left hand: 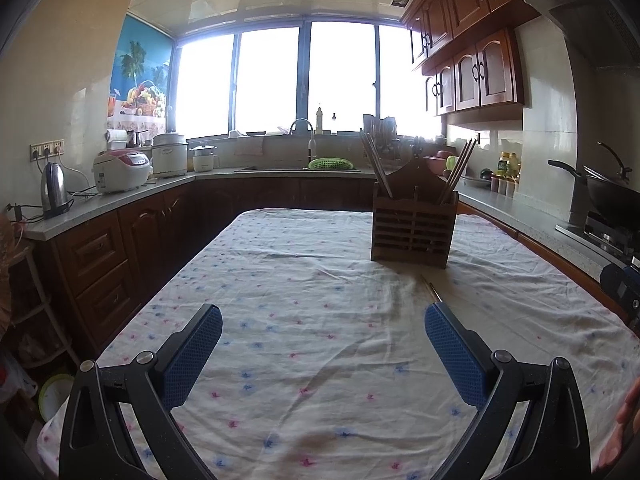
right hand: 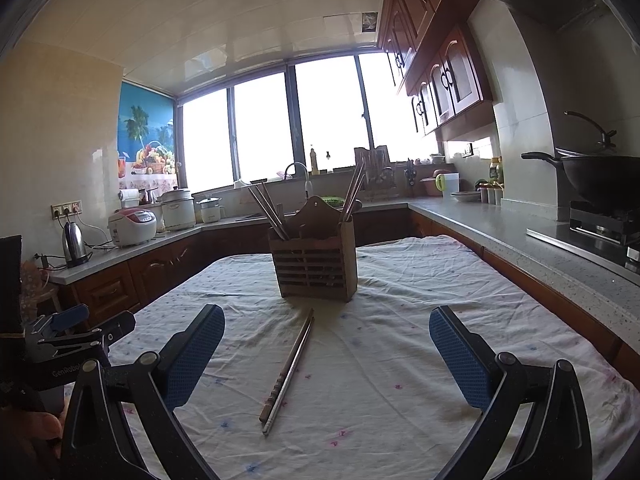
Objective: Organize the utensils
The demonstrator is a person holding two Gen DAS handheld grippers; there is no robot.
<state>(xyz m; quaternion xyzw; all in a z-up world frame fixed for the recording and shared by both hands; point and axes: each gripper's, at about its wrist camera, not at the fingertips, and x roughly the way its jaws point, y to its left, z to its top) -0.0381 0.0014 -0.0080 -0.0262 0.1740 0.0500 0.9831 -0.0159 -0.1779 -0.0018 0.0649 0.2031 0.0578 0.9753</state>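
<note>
Across the cloth-covered desk [right hand: 400, 360], bare cloth runs to its edges around both released hand-held grippers, left [left hand: 323, 330] and right [right hand: 327, 330], while at 12 o'clock the slatted wooden holder [right hand: 314, 266] keeps upright chopsticks [right hand: 267, 207] in its compartments, a loose pair [right hand: 289, 368] lying before it.

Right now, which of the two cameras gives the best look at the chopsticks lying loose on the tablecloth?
The right wrist view: the loose chopsticks lie full length on the tablecloth, between its open fingers, in front of the wooden holder. The left wrist view shows only their tips beside its right finger.
</note>
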